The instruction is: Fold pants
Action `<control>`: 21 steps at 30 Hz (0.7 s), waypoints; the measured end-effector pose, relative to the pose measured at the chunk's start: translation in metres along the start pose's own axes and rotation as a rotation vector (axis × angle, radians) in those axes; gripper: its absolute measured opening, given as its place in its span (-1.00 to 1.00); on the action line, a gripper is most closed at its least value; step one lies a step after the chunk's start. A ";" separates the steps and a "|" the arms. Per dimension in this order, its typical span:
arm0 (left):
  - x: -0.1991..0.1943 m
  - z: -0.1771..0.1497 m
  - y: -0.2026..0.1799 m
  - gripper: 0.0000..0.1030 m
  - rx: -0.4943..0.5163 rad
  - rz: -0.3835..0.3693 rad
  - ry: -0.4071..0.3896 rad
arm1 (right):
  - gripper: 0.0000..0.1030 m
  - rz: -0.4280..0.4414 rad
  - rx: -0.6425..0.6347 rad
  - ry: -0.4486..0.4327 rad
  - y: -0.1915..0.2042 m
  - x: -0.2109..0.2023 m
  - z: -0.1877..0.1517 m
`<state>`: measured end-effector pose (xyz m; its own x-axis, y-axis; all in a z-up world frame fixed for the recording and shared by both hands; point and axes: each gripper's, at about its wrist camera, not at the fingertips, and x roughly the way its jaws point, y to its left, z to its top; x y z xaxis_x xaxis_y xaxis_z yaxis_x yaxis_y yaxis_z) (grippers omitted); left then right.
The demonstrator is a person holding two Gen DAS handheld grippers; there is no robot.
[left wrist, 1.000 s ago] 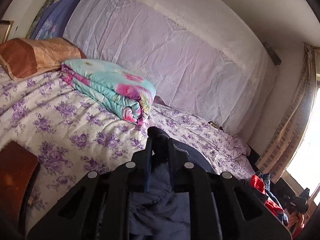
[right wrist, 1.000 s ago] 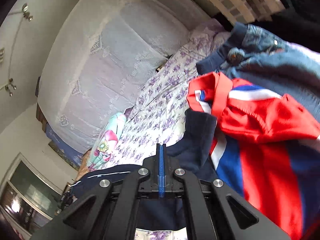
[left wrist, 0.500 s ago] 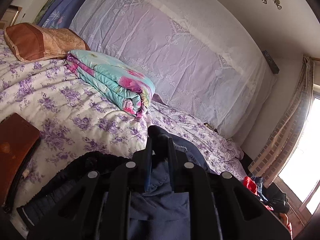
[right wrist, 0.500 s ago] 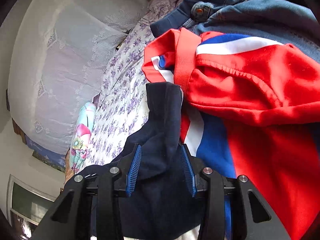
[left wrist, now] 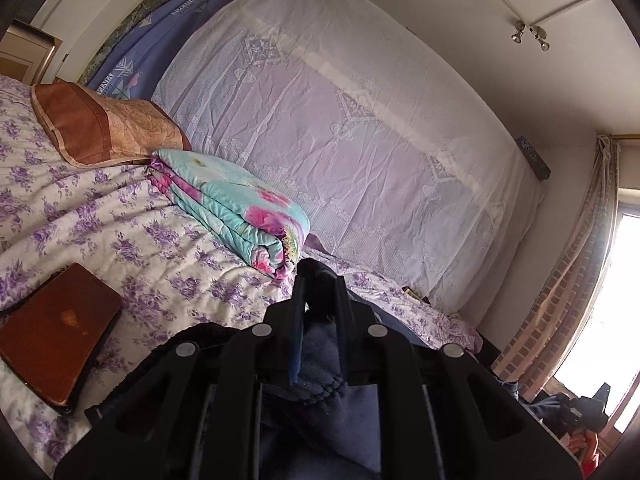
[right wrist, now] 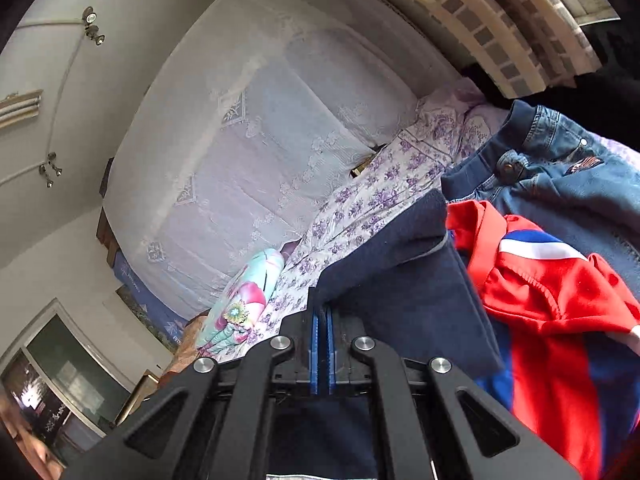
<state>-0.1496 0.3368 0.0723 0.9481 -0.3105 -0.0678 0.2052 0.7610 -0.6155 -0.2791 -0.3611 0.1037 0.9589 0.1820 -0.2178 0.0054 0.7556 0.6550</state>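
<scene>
Navy pants point(right wrist: 408, 280) pinched between both grippers' fingers point(right wrist: 315, 340).

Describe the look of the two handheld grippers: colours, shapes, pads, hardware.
Both look alike. The left gripper has a matte black body with angular linkage arms, cut-out slots and round silver pivot bolts; its narrow fingers carry dark blue inner pads. The right gripper has the same black frame and silver bolts, with brighter blue ribbed pads. No cables, markings or sleeves are visible.
</scene>
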 end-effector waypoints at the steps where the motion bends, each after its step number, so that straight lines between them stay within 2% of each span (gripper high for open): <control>1: 0.000 0.000 0.003 -0.76 -0.009 -0.001 0.004 | -0.93 -0.012 0.020 0.025 -0.007 0.007 -0.002; 3: 0.008 0.002 0.011 -0.77 -0.024 0.017 0.016 | -0.93 -0.042 0.062 0.074 -0.022 0.034 -0.005; 5: 0.026 0.007 0.016 -0.87 -0.030 0.035 0.037 | -0.93 -0.060 0.088 0.110 -0.033 0.065 0.001; 6: 0.035 0.011 0.017 -1.00 -0.025 0.043 0.031 | -0.93 -0.065 0.094 0.123 -0.036 0.081 0.007; 9: 0.078 0.036 0.017 -1.00 0.020 0.090 0.009 | -0.93 -0.067 0.103 0.164 -0.037 0.155 0.041; 11: 0.113 0.045 0.026 -1.00 0.031 0.157 0.027 | -0.93 -0.126 0.061 0.196 -0.034 0.218 0.063; 13: 0.146 0.041 0.041 -1.00 -0.045 0.163 0.145 | -0.93 -0.202 0.071 0.205 -0.039 0.257 0.068; 14: 0.156 0.034 0.046 -1.00 -0.074 0.152 0.212 | -0.93 -0.207 0.076 0.224 -0.042 0.268 0.064; 15: 0.162 0.027 0.046 -1.00 -0.059 0.141 0.274 | -0.93 -0.195 0.075 0.238 -0.042 0.272 0.058; 17: 0.160 0.015 0.036 -0.96 0.076 0.202 0.357 | -0.93 -0.183 0.050 0.257 -0.044 0.266 0.040; 19: 0.156 0.009 0.035 -0.40 0.150 0.237 0.432 | -0.93 -0.184 0.044 0.260 -0.049 0.252 0.030; 20: 0.153 0.009 0.039 -0.23 0.147 0.240 0.461 | -0.93 -0.185 0.054 0.260 -0.053 0.243 0.028; 21: 0.154 0.012 0.042 0.11 0.134 0.234 0.497 | -0.93 -0.186 0.065 0.260 -0.055 0.235 0.026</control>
<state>0.0080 0.3279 0.0450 0.7507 -0.3304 -0.5721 0.0627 0.8977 -0.4362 -0.0469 -0.3763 0.0351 0.8354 0.2050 -0.5099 0.1998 0.7510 0.6294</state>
